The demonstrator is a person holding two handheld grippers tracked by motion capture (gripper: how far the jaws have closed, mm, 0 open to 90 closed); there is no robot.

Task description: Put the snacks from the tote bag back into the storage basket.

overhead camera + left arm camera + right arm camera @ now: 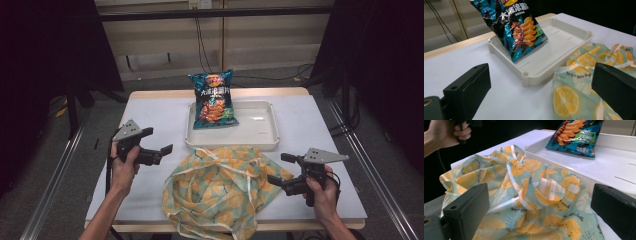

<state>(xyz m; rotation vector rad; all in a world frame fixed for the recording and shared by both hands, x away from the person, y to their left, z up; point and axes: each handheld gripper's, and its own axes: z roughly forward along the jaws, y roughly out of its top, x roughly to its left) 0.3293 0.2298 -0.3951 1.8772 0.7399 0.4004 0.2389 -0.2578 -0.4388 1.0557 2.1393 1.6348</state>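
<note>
Both claws, left [159,151] and right [278,171], gape wide, gripping nothing, flanking my limp lemon-print bag [220,187] crumpled on the bench [155,112]; I judge it light, slippery, best pinched at its handles [549,187].

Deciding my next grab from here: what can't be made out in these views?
- Fruit-print bag: its mouth is lost in crumpled folds, and the high view's bottom edge cuts its near side.
- Chip bag: top cut off in both gripper views.
- White tray: the floor beneath the chip bag is hidden.
</note>
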